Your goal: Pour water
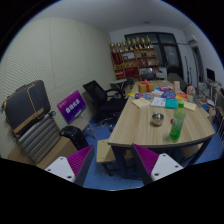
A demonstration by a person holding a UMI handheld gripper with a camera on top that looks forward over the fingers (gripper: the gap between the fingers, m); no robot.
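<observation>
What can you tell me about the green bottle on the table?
The green bottle stands upright on the wooden table, near its front edge. It looks like see-through green plastic, slim and tall. A small metal bowl sits just beside it, not touching. The hand-held gripper is open and far short of it; nothing holds the bottle.

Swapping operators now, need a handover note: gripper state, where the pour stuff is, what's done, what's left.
Gripper: open, empty, held well back from the wooden table, fingers pointing toward it.
Green bottle: upright near the table's front edge, beyond the fingers, untouched.
Metal bowl: on the table just left of the bottle, apart from it; likely the pour target, contents not visible.
Done: nothing visible yet.
Left: approach, grasp the bottle, pour, set it back.
Note: office chair stands left of the table.
</observation>
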